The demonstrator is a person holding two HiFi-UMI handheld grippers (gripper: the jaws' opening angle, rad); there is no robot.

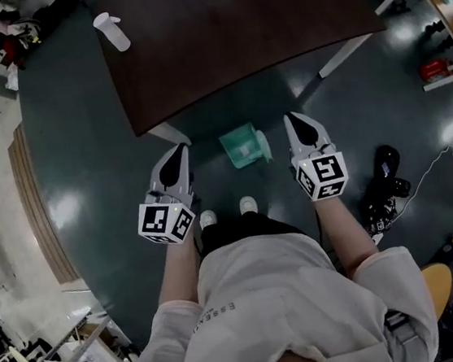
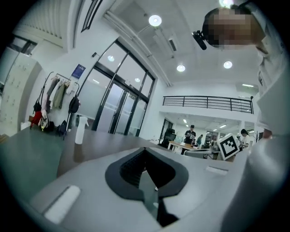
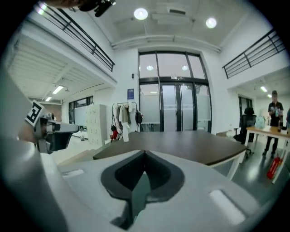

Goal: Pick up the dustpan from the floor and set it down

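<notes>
- My left claw (image 1: 180, 151) sits at lower centre-left of the head view, held up in front of my body, with its marker cube (image 1: 166, 221) facing the camera
- In the left gripper view its two grey jaws meet at their tips; the claw is closed with nothing between the jaws
- My right claw (image 1: 298, 120) sits at centre-right of the head view, a little higher in the frame than the left one
- In the right gripper view its jaws are also pressed together at the tips, closed and empty
- The dustpan (image 1: 244, 144), pale green, lies on the dark floor (image 1: 76, 153) at the centre of the head view, between the two claws and apart from both
- The dustpan is just beyond my white shoes (image 1: 248, 204) and just below the near edge of the table (image 1: 224, 29) in the frame
- The table has a dark brown top and white legs and fills the upper middle of the head view
- A white spray bottle (image 1: 111, 31) is on the table near its upper left corner; the left gripper view shows it standing upright on the tabletop
- A black object (image 1: 386, 181) lies on the floor at the right of the head view, well apart from the dustpan; I cannot tell what it is
- At the left of the left gripper view, a coat rack (image 2: 54, 104) with hanging clothes stands beside tall glass doors
</notes>
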